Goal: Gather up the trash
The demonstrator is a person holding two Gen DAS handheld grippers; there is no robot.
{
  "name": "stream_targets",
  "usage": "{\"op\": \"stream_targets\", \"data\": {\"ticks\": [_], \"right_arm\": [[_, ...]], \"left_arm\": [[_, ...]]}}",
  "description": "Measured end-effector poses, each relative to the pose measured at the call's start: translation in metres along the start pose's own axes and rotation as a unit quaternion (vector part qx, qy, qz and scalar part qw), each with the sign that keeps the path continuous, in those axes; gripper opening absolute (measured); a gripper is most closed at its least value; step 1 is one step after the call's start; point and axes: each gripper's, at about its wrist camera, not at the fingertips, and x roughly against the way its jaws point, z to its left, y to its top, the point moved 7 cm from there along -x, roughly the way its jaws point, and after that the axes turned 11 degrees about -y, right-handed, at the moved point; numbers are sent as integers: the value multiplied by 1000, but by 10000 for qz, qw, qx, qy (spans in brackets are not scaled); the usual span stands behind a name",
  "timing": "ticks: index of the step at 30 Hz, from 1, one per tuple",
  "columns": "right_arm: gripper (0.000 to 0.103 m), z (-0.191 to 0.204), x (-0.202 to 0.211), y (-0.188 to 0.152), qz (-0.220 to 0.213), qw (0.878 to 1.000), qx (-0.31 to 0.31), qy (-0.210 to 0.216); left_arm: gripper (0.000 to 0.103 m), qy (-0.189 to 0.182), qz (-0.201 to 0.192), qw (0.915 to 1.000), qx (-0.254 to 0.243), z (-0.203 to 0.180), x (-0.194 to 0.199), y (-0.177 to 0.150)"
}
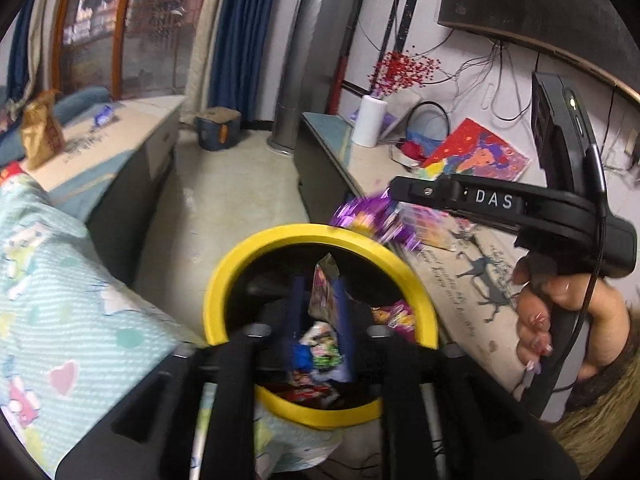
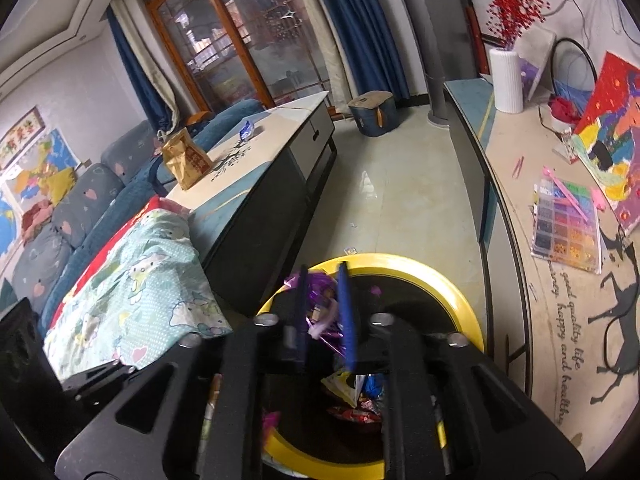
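Note:
A yellow-rimmed black bin (image 1: 256,248) stands on the floor right below both grippers, with several snack wrappers (image 1: 320,354) inside. My left gripper (image 1: 319,280) hangs over its mouth. A colourful foil wrapper (image 1: 325,296) stands loosely between its blue fingers, which are parted. In the right wrist view my right gripper (image 2: 323,269) is over the bin's rim (image 2: 432,276), jaws slightly apart, with a shiny purple wrapper (image 2: 320,300) loose between them. From the left wrist view that purple wrapper (image 1: 366,216) is a blur at the tip of the right gripper (image 1: 394,190), held by a hand (image 1: 560,312).
A low table on the left bears a brown paper bag (image 2: 186,160) and a blue wrapper (image 2: 246,130). A patterned blanket (image 2: 132,272) lies beside the bin. The right-hand counter (image 2: 560,320) carries a bead box (image 2: 568,228), paintings and a white vase (image 2: 506,80). Small scraps (image 2: 368,184) lie on the floor.

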Motion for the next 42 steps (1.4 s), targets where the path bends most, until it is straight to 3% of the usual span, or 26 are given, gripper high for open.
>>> {"op": "stream_targets", "data": {"ticks": [2,4,8,12,16,22,30,38,42], "right_arm": [[29,-5,1,-4,-22,9999,-56,-97],[35,-9,3,-10,-19,9999,-95,-139],[47,-20,16,-21,-73,9991,-187,-374],[63,-20,31,-33,-129,9987,-77,-489],[80,-11,52,-42,-328,9969,135,-704],[93,7,80,-50,-684,9946,252,-741],[93,43,121,-78,-1582,9830,453,-817],[93,80,154,-101,-2687,9554,944,-779],[93,90,155,-108,-2759,9530,1058,-664]], "left_arm": [[54,63,3,10000,-5,2,-2,0],[57,73,26,10000,62,4,-2,-1],[82,227,46,9995,201,10,5,-4],[94,389,19,9985,388,19,21,-5],[96,620,-171,9971,409,26,48,0],[97,950,-447,9932,507,38,92,-1],[97,1409,-1083,9834,366,41,158,-16],[97,2081,-1461,9671,28,36,209,-49],[97,2137,-1580,9638,209,35,223,-63]]}}
